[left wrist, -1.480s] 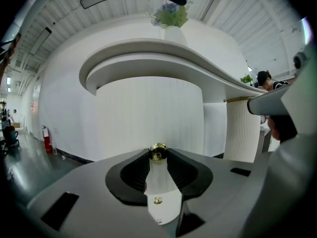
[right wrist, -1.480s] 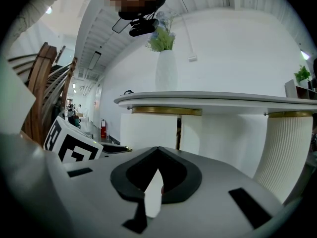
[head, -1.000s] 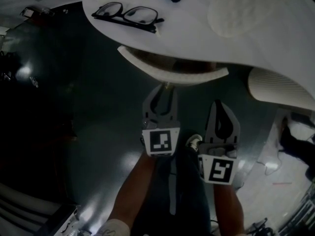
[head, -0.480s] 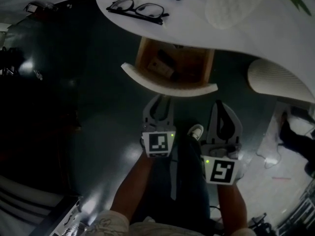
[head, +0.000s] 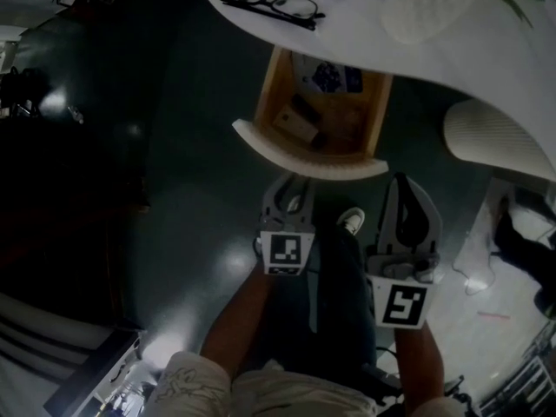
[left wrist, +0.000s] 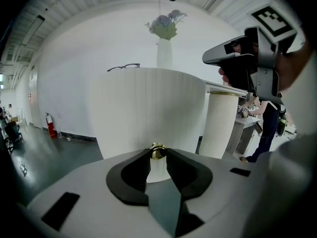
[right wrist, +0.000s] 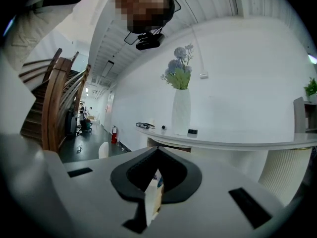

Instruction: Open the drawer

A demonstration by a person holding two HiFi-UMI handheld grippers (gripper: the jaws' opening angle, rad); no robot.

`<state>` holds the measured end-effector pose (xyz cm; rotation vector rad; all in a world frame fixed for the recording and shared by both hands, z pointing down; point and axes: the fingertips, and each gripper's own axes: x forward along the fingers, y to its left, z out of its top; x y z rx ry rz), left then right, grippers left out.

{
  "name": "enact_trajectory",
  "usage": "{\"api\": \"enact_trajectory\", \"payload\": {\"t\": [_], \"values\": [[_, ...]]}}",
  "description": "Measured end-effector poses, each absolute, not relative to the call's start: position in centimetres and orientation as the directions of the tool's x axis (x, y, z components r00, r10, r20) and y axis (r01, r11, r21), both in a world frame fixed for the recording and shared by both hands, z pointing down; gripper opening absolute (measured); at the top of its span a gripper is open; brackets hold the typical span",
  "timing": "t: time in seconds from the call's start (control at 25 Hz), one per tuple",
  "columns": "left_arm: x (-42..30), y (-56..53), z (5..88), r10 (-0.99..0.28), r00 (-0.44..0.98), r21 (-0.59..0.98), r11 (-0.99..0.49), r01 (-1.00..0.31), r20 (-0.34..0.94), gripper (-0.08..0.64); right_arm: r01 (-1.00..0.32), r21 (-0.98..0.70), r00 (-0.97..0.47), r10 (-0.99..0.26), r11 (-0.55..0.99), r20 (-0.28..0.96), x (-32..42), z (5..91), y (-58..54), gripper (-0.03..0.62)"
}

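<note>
- Head view: the drawer (head: 308,159) sticks out from under the white table (head: 452,33), open. You look right down into its wooden inside, where a small box (head: 295,127) lies. Its curved white ribbed front faces the person. A pair of glasses (head: 271,5) sits on the tabletop just above the drawer. The left gripper (head: 294,183) has its tips right at the middle of the drawer front. The right gripper (head: 402,185) is beside it, off to the right and clear of the drawer.
- Left gripper view: the jaws are clamped on the little brass knob (left wrist: 158,151), pinched right at the tips. The ribbed drawer front fills the view behind it, with a white vase (left wrist: 166,53) of flowers up on the table.
- Right gripper view: these jaws meet at the tips and are closed on a thin white packet (right wrist: 154,192) with a bit of blue print, standing on edge between them. The table edge runs across the background, well apart from this gripper.
</note>
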<state>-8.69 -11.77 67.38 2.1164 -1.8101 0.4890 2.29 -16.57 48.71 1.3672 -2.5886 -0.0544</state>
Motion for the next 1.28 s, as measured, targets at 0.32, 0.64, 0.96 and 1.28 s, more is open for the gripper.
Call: {"api": "enact_trajectory", "payload": {"t": [0.32,0.64,0.96,1.28], "values": [[-8.9,-10.7,67.5,-0.885,0.155,-0.001,-0.173,-0.985,0.439,0.104,-0.781,0.139,-0.588,-0.792,0.609,0.165,0.5,48.4,-15.9,0.005],[-9.0,-9.6,66.3,-0.891,0.145,-0.022,-0.171,-0.985,0.429,0.107,-0.772,0.131,-0.601,-0.781,0.623,0.171,-0.2,48.1,-16.4,0.005],[-8.9,-8.5,56.3,-0.912,0.18,-0.093,-0.229,-0.969,0.369,0.107,-0.786,0.116,-0.593,-0.794,0.607,0.136,0.2,43.5,-17.5,0.005],[-9.6,-13.7,44.5,-0.954,0.191,-0.171,-0.233,-0.957,0.232,0.107,-0.83,0.118,-0.541,-0.838,0.546,0.073,1.8,36.8,-19.0,0.005]]}}
